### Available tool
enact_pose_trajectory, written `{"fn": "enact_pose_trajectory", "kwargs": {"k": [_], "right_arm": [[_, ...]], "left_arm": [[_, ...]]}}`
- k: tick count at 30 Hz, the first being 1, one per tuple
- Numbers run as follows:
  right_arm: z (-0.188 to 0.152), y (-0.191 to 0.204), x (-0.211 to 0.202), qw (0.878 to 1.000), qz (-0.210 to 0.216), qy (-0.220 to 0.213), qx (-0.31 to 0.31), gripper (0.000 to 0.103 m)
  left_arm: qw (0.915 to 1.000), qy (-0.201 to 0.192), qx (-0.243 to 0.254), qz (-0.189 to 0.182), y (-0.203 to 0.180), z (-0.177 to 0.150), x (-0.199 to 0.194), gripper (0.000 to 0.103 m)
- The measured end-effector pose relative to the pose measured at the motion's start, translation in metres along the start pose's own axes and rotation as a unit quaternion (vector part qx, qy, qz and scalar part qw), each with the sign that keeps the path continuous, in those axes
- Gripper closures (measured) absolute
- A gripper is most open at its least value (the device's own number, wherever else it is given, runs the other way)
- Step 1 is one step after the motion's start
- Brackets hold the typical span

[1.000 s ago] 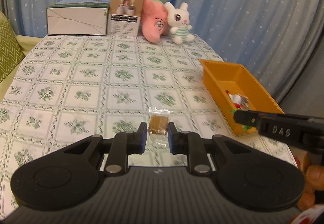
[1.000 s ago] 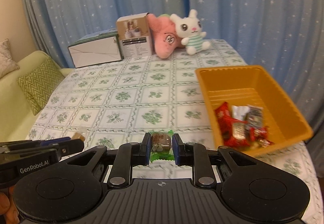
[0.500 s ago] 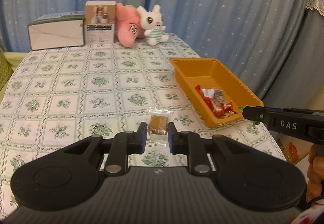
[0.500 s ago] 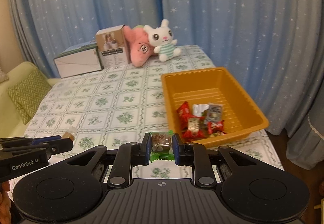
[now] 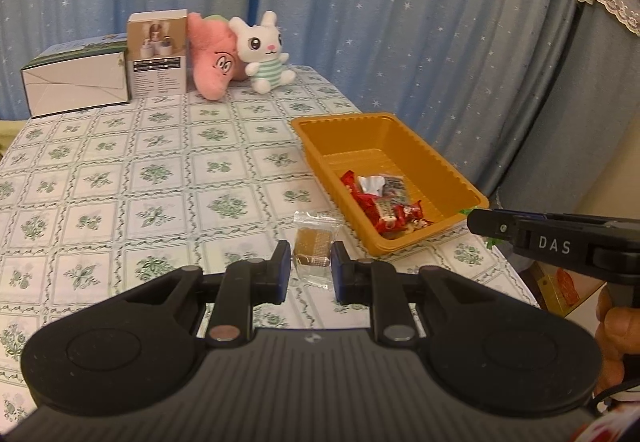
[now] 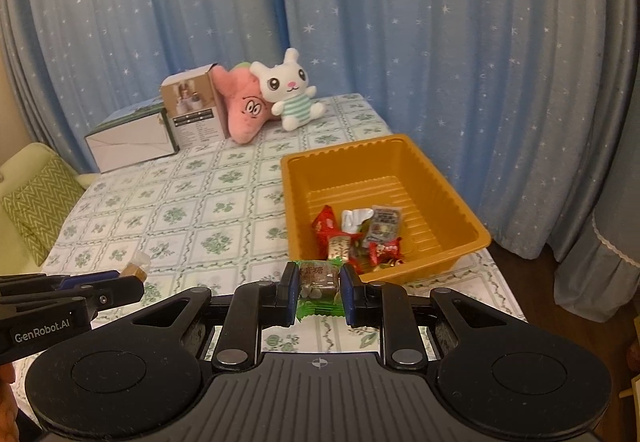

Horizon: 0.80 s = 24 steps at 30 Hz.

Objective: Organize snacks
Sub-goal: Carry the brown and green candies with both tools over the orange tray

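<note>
Both my tools are matte black plastic: the left tool (image 5: 310,267) and the right tool (image 6: 319,289) each have a ribbed body, two round side discs, silver pivot screws and blue-faced fingers (image 6: 289,284). One side reads "DAS", the other "GenRobot.AI" in white.

left gripper (image 5: 311,272) clamped on clear-wrapped brown snack (image 5: 313,248) | orange tray (image 5: 436,162) at table's right edge, red wrappers (image 5: 384,208) in near end

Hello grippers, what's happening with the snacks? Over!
Left gripper shut on clear-wrapped snack. Right gripper shut on green-wrapped snack. Orange tray ahead, path clear.
</note>
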State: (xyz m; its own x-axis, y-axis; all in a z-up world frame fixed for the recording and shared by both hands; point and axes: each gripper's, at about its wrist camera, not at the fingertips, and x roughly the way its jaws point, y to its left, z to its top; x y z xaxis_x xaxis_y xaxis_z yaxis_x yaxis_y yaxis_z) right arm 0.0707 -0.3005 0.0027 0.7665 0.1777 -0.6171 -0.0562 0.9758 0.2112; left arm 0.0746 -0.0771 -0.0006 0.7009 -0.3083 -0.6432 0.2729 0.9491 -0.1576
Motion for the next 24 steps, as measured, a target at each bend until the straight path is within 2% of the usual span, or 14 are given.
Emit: {"fn": "enact_pose_trajectory", "kwargs": {"k": [13,24], "right_arm": [[0.014,-0.046,0.0,0.999,-0.032,-0.014,0.029,0.081],[0.024,-0.073,0.015,0.998,-0.041,-0.014,0.042,0.081]], "left_arm": [[0.9989,0.001,0.028,-0.039,-0.04,0.024,0.032,0.084],[0.9973,0.012,0.041,-0.06,-0.066,0.04,0.066,0.084]]}}
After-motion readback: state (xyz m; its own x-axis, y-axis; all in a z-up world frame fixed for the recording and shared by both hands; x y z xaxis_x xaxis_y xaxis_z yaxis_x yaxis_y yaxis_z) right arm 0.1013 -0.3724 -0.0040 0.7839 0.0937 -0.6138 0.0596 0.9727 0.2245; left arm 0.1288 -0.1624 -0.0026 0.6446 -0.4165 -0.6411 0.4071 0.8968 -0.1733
